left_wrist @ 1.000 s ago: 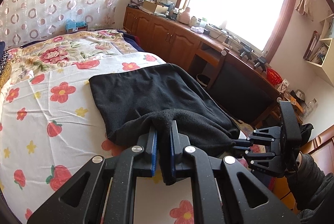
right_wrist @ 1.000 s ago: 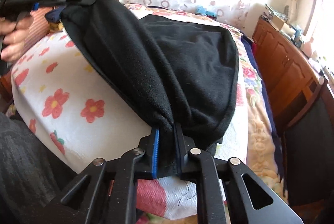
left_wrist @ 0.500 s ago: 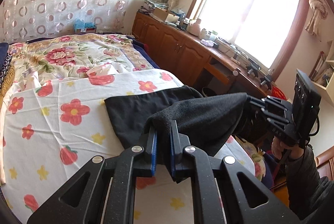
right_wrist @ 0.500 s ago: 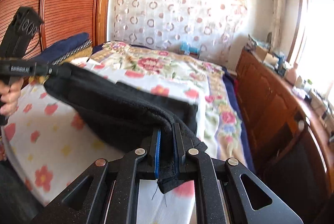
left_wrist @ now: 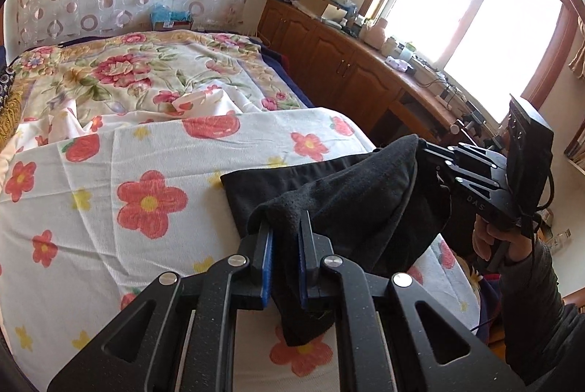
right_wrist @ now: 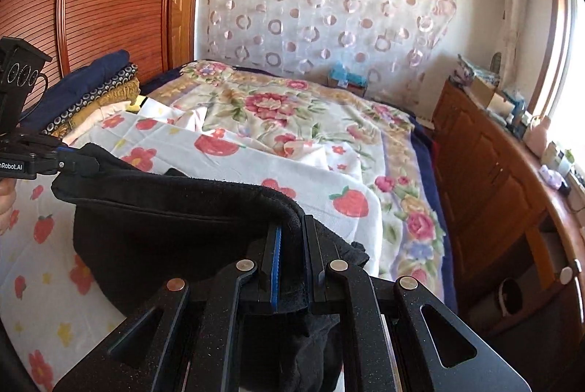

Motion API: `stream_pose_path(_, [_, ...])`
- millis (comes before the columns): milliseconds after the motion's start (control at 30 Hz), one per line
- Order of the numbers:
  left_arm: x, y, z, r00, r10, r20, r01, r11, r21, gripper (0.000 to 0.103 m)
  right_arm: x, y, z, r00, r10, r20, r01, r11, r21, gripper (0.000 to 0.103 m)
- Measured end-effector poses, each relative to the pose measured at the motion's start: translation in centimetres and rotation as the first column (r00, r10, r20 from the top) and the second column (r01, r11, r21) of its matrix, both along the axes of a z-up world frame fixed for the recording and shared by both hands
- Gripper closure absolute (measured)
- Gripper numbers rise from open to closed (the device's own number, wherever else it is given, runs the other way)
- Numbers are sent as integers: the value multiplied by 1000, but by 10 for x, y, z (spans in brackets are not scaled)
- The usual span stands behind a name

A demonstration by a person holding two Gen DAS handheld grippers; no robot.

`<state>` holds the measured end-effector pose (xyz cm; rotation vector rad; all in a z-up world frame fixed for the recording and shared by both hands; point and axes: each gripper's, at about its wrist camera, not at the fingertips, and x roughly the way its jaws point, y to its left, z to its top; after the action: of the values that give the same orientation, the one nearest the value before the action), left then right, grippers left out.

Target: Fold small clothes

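Since a second ago, the black garment [left_wrist: 351, 205] has been lifted off the floral sheet [left_wrist: 109, 172] and drawn toward lower frame. Left gripper [left_wrist: 284, 234] is clamped on one corner; right gripper [left_wrist: 424, 150], at right of frame, is clamped on another, keeping the edge taut, apparently for folding over. Lower part seems to rest on the bed; contact is unclear.
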<state>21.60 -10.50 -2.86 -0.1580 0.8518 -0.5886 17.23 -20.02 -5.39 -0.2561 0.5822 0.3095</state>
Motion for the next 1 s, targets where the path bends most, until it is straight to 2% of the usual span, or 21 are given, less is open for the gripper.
stream_pose_path(100, [5,-1,0,1000,-18,-18,18,1000,1,88,16,-5,7,1000,2,-29,-2,1000,9,93])
stream_pose_path(233, [1,10,13,999,-32,18,33,998,-50,56,31,-10,9,999,1,-51,0,1000,15,93])
stream_pose_path(267, [1,13,16,999,-24,25,25,999,-46,50,34,-9,9,998,0,-58,1,1000,17,93])
stream_pose_path(300, [2,16,18,999,-19,30,20,999,-39,38,36,-9,9,998,1,-64,0,1000,21,93])
stream_pose_path(333, [3,18,18,999,-16,32,17,999,-31,32,38,-8,9,998,3,-68,-1,1000,24,93])
stream_pose_path(467, [9,22,6,1000,-5,13,5,1000,19,32,51,-5,12,999,-18,-50,20,999,29,92])
stream_pose_path(500, [11,22,1,1000,-1,2,1,1000,30,32,56,-6,14,998,-32,-55,34,998,43,87])
stream_pose_path(700, [31,5,-23,999,-21,-48,25,996,86,32,64,-17,28,988,-155,-8,155,987,34,76])
stream_pose_path(833, [46,-9,-29,997,-40,-61,47,992,116,32,48,-28,45,985,-173,9,173,983,58,58])
stream_pose_path(1000, [66,-16,-33,998,-23,-52,30,991,130,32,21,-35,44,988,-155,-26,157,984,79,56])
